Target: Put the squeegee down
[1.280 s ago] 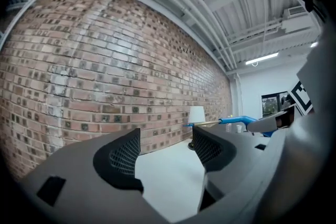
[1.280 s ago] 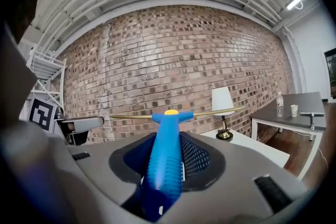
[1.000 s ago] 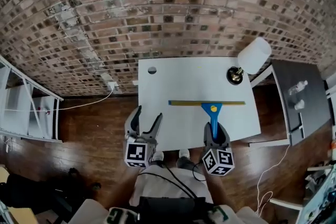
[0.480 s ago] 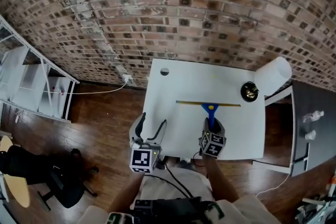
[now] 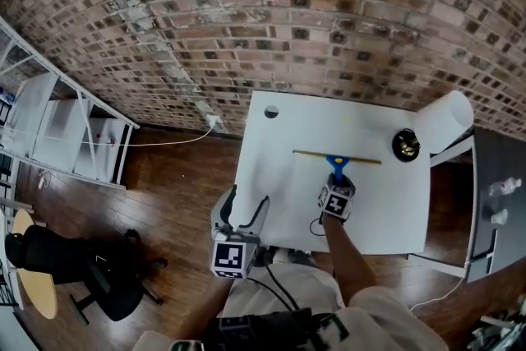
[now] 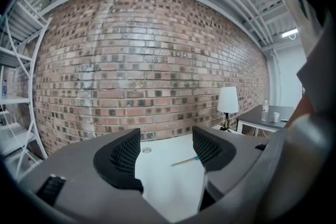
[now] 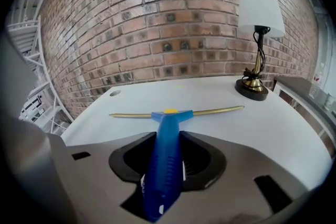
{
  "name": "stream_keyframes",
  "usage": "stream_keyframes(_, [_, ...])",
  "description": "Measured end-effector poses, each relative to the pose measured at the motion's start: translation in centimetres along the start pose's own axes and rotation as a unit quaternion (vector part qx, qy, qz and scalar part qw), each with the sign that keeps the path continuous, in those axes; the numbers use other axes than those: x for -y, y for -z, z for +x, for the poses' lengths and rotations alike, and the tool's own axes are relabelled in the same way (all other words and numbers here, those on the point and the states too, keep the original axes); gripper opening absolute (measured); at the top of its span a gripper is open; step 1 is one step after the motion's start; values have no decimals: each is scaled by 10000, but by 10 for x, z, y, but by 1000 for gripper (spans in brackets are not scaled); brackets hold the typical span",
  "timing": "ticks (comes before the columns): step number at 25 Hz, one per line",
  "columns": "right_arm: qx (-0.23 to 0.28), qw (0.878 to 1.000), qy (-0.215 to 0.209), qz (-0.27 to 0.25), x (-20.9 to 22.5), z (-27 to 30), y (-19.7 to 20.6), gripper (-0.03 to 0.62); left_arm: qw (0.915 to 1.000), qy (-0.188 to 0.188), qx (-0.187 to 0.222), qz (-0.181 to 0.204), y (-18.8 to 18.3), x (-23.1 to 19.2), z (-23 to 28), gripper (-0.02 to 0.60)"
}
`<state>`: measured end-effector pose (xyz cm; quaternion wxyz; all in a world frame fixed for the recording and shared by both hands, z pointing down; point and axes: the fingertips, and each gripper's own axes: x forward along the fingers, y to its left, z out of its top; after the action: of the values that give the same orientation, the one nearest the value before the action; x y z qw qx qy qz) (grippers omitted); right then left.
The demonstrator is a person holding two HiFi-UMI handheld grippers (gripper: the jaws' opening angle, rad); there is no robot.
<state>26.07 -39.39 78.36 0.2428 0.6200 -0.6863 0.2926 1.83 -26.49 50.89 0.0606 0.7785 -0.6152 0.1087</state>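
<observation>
The squeegee (image 5: 337,159) has a blue handle (image 7: 164,152) and a long brass-coloured blade (image 7: 210,110). It lies low over the white table (image 5: 378,210), blade crosswise toward the wall. My right gripper (image 5: 335,187) is shut on the blue handle; in the right gripper view the handle runs between both jaws. My left gripper (image 5: 246,210) hangs off the table's left front edge, open and empty. From the left gripper view the squeegee (image 6: 185,161) shows small between the two pads.
A lamp with a white shade (image 5: 444,121) and round dark base (image 5: 404,144) stands at the table's far right corner. A round hole (image 5: 271,113) marks the far left corner. Brick wall behind, white shelving (image 5: 49,136) left, dark desk (image 5: 497,201) right, office chair (image 5: 99,275) on the wooden floor.
The right gripper with the squeegee has moved away from me and down toward the table top. The left gripper has stayed near the table's front left edge.
</observation>
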Motion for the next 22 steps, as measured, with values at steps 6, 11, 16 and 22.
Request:
stream_keyframes(6, [-629,9973,85,-380,2,9,29,186,10000,27,-7,-7,7,-8,-4,310])
stream_keyframes(11, [-87,9939,-299,-1060,-14,-16,6,293,9999,159,12,-53,10,-8,0,310])
stream_keyframes(16, [1615,9757,-840,-1221,-43,-93,-60,314,9993,378,34,-44,16,-7,5,310])
stream_keyframes(22, [3106,9381,-1407,-606,-64,-194,-115,362,9991,363,171,-101,11,-22,3,310])
